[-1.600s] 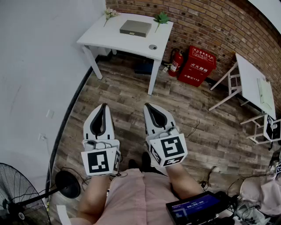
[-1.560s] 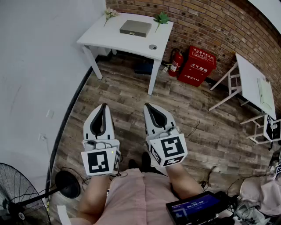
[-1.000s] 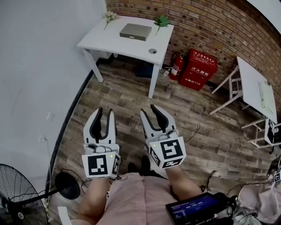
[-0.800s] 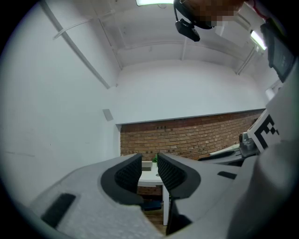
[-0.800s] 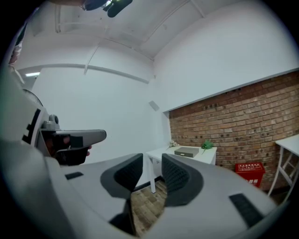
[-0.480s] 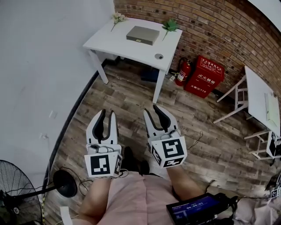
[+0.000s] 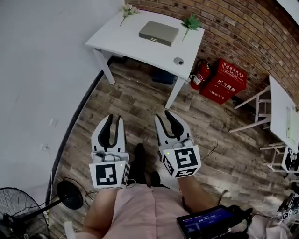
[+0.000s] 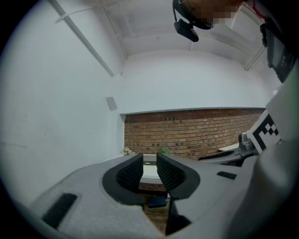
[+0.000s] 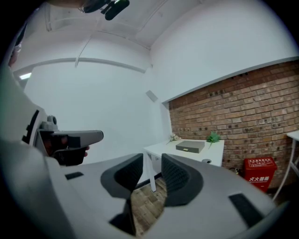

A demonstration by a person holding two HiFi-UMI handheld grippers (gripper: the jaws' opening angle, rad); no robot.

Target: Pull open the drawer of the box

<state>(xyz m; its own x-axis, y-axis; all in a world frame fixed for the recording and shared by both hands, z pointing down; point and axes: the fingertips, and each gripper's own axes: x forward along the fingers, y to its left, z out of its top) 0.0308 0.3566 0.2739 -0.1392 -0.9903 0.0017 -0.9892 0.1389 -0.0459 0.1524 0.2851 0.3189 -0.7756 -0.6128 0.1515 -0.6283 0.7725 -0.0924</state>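
A flat grey box [image 7: 159, 33] lies on a white table [image 7: 131, 44] against the brick wall, far ahead of me; the right gripper view shows the box [image 9: 190, 147] too. The drawer front looks flush with the box. My left gripper [image 7: 115, 117] and right gripper [image 7: 164, 115] hang side by side above the wooden floor, well short of the table. Both are open by a narrow gap with nothing between the fingers. In its own view the left gripper [image 8: 149, 157] points at the table, as does the right gripper [image 9: 152, 161].
Flowers [image 7: 128, 9] and a green sprig [image 7: 191, 22] lie beside the box. A fire extinguisher [image 7: 202, 77] and a red cabinet [image 7: 224, 81] stand right of the table. A second white table [image 7: 282, 112] is at far right, a fan base [image 7: 70, 195] at lower left.
Both grippers went from shut to slightly open. The person has stepped nearer the table, so the box sits larger and closer in view.
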